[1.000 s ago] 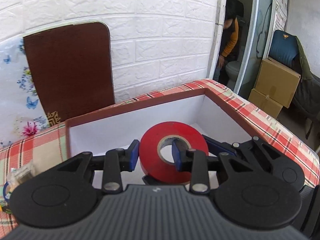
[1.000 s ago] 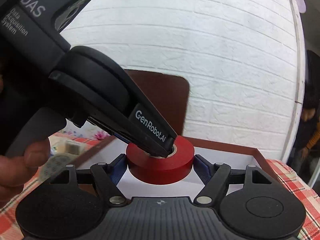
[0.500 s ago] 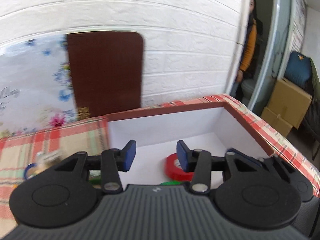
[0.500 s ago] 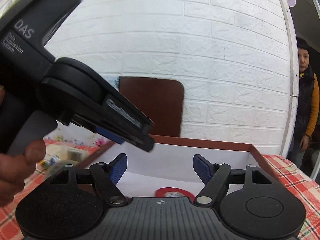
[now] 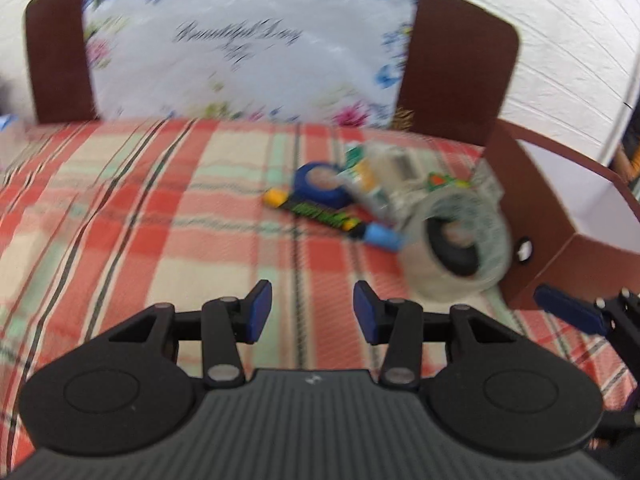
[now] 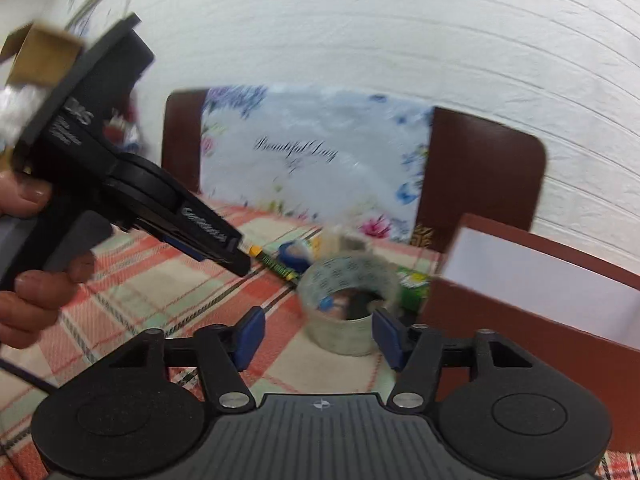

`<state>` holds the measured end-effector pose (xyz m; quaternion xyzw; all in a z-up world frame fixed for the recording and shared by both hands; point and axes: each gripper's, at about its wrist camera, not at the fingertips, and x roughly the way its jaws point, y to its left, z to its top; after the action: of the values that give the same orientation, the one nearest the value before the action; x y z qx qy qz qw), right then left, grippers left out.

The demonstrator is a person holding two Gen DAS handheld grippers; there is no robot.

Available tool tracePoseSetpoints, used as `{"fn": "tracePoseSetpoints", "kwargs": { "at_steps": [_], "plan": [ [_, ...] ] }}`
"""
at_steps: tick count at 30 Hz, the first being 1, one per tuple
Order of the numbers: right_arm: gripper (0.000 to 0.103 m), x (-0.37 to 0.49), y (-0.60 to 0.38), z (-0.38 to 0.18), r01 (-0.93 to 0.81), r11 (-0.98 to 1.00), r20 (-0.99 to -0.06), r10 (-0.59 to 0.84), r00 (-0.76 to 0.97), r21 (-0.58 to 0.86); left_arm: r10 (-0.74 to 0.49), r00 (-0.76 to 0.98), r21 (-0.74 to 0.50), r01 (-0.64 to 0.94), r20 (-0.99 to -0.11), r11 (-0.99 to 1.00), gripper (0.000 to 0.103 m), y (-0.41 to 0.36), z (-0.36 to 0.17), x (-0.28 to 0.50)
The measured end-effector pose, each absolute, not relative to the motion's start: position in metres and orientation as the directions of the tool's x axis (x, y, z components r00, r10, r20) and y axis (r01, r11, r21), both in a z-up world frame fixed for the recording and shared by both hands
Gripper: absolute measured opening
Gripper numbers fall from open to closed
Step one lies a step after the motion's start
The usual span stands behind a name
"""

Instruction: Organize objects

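Note:
A clear patterned tape roll [image 5: 460,236] stands on the plaid tablecloth beside the brown box [image 5: 532,216]. Behind it lie a blue tape roll [image 5: 320,184], a black and green pen-like stick [image 5: 316,212], a small blue piece [image 5: 382,237] and a clear plastic packet [image 5: 384,184]. My left gripper [image 5: 312,314] is open and empty, low over the cloth, left of the clear roll. My right gripper [image 6: 318,336] is open and empty, with the clear tape roll [image 6: 348,300] just beyond its fingertips. The left gripper's body [image 6: 120,184] shows in the right wrist view.
The brown box with white inside [image 6: 540,276] stands at the right. A brown board with a floral cover [image 5: 248,52] leans on the white brick wall behind the table. The plaid tablecloth [image 5: 140,216] stretches to the left.
Both grippers have swung left, away from the box, and now face the pile of items on the cloth. The red tape roll, released into the box, is out of view.

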<state>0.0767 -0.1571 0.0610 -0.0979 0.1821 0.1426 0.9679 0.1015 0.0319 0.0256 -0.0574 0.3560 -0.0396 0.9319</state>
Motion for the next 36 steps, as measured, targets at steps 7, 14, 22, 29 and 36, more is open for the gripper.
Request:
{"fn": "tracePoseSetpoints", "kwargs": {
  "at_steps": [7,14,22,29,36],
  "plan": [
    [0.044,0.120,-0.102,0.034,-0.327,0.824,-0.443,0.104,0.890,-0.463,-0.147,0.743,-0.227,-0.006,-0.653,0.974,0.048,0.067,0.014,0.090],
    [0.007,0.130,-0.107,0.034,-0.329,0.834,-0.503,0.073,0.861,-0.443,-0.188,0.758,-0.277,0.010,-0.625,0.961,0.050,0.076,0.020,0.084],
    [0.013,0.080,-0.098,0.047,-0.429,0.840,-0.536,0.206,0.819,-0.333,-0.231,0.759,-0.293,0.055,-0.609,0.955,0.052,0.067,0.027,0.073],
    [0.039,0.052,-0.100,0.054,-0.393,0.852,-0.472,0.204,0.857,-0.346,-0.238,0.761,-0.282,0.075,-0.604,0.956,0.052,0.061,0.033,0.067],
    [0.046,0.038,-0.122,0.058,-0.347,0.904,-0.456,0.206,0.866,-0.249,-0.257,0.749,-0.289,0.091,-0.610,0.953,0.052,0.052,0.032,0.065]
  ]
}}
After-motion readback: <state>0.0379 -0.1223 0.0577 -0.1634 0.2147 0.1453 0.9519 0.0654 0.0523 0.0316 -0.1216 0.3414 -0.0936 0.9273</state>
